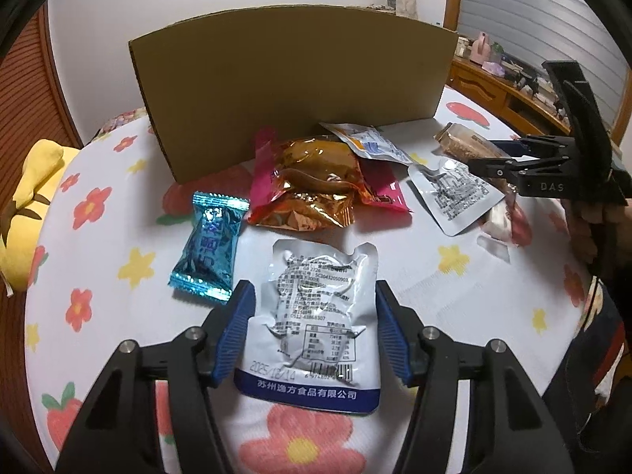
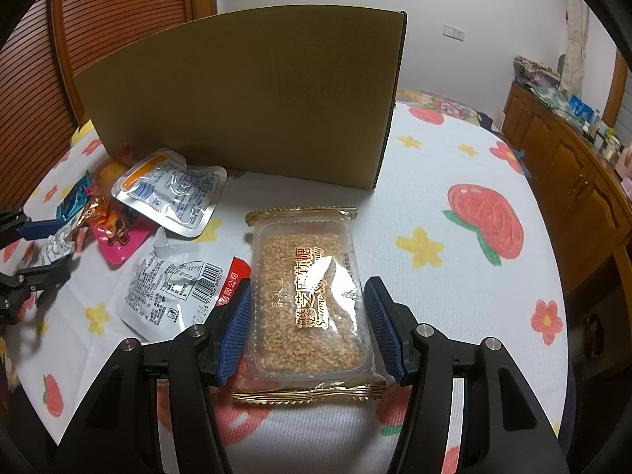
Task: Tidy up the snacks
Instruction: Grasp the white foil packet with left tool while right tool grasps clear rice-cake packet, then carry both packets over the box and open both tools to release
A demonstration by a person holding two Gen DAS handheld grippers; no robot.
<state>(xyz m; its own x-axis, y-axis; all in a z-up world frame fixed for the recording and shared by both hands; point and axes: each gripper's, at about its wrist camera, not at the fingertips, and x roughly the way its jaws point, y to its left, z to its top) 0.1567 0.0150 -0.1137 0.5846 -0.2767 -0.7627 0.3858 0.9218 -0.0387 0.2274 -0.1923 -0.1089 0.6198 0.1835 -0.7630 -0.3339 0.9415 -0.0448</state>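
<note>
Now: left gripper [image 1: 312,331] spread wide, astride a silver pouch [image 1: 316,320] flat on the floral cloth [image 1: 454,300] — pads beside its edges, contact unclear. Right gripper [image 2: 306,330] likewise parted around a sesame bar [image 2: 310,300], just before the box [image 2: 245,98]. Between them, loose packets — blue candy [image 1: 207,247], gold wrapper [image 1: 312,181].

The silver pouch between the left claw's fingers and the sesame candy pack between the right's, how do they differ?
The silver pouch is opaque foil with small black print and a blue bottom band; the sesame candy pack is clear, showing seeds, with gold lettering and gold crimped ends. The pouch looks crinkled, the pack flat and boxy. Both lie on the floral cloth between open fingers.
</note>
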